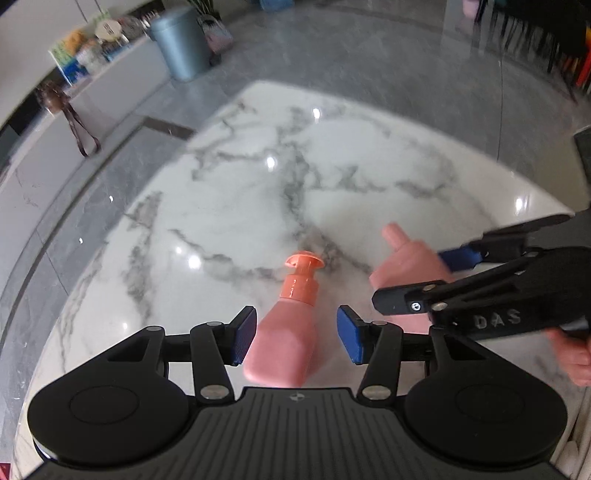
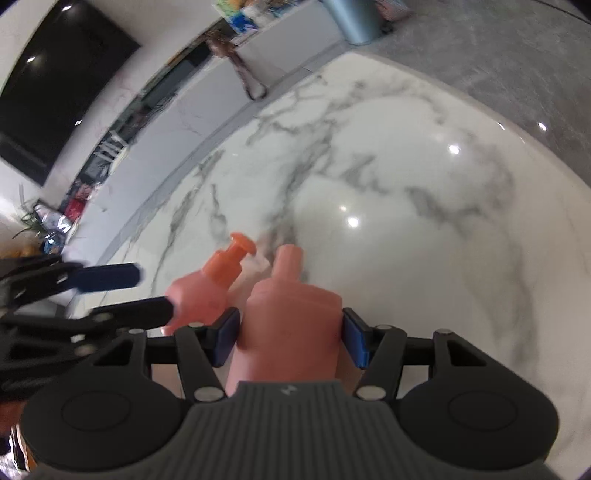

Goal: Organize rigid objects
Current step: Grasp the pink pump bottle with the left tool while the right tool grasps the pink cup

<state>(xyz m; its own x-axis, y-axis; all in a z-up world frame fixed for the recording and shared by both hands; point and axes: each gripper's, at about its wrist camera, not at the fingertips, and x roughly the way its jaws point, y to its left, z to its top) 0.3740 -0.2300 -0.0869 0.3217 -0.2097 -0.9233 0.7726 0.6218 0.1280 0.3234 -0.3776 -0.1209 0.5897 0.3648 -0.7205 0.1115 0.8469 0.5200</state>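
Observation:
A pink bottle with an orange pump top (image 1: pixel 280 350) lies between the fingers of my left gripper (image 1: pixel 295 336). The left pad touches it and the right pad stands clear, so the jaws are open around it. Just to its right a second pink bottle with a bare neck (image 1: pixel 406 262) sits in my right gripper (image 1: pixel 410 275). In the right wrist view this capless bottle (image 2: pixel 291 306) fills the right gripper (image 2: pixel 291 336), with both blue pads against its sides. The pump bottle (image 2: pixel 199 295) and my left gripper (image 2: pixel 155 291) show at the left. Both bottles are over the white marble table (image 1: pixel 295 166).
The table's rounded edge runs along the left and far side, with grey floor beyond. A blue-grey bin (image 1: pixel 181 44) and a low white cabinet (image 1: pixel 88 55) with clutter stand far left. Dark chairs (image 1: pixel 535 33) are at the far right. A person's hand (image 1: pixel 576 358) holds the right gripper.

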